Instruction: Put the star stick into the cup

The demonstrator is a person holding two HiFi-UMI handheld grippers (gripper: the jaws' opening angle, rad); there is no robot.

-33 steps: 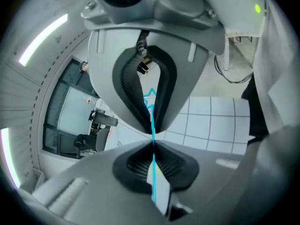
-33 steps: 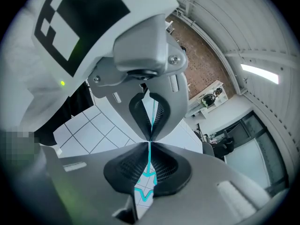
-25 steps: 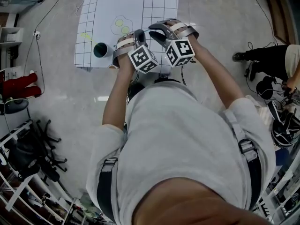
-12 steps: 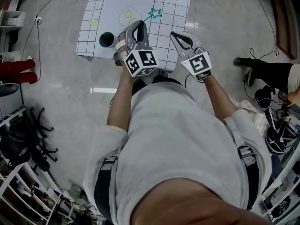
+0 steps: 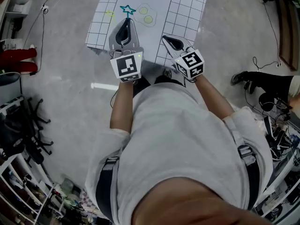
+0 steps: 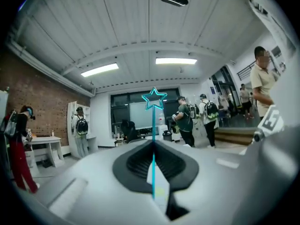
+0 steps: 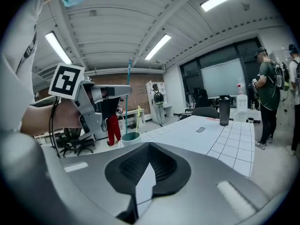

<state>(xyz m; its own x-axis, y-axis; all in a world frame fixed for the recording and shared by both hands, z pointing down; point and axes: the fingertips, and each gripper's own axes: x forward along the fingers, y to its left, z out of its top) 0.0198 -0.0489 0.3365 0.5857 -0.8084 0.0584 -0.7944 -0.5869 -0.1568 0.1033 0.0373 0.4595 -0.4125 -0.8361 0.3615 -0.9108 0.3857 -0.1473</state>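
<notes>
While left claw (image 5: 125, 21) clamps star stick (image 5: 127, 10) | right claw (image 5: 166, 38) seemingly shut

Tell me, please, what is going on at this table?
A person holds a gripper in each hand. The left tongs are shut on the star stick and hold it upright, star on top, over the gridded table. In the right gripper view the stick's lower end hangs at the mouth of the teal cup; whether it is inside yet I cannot tell. The right tongs are shut and empty, alongside.
</notes>
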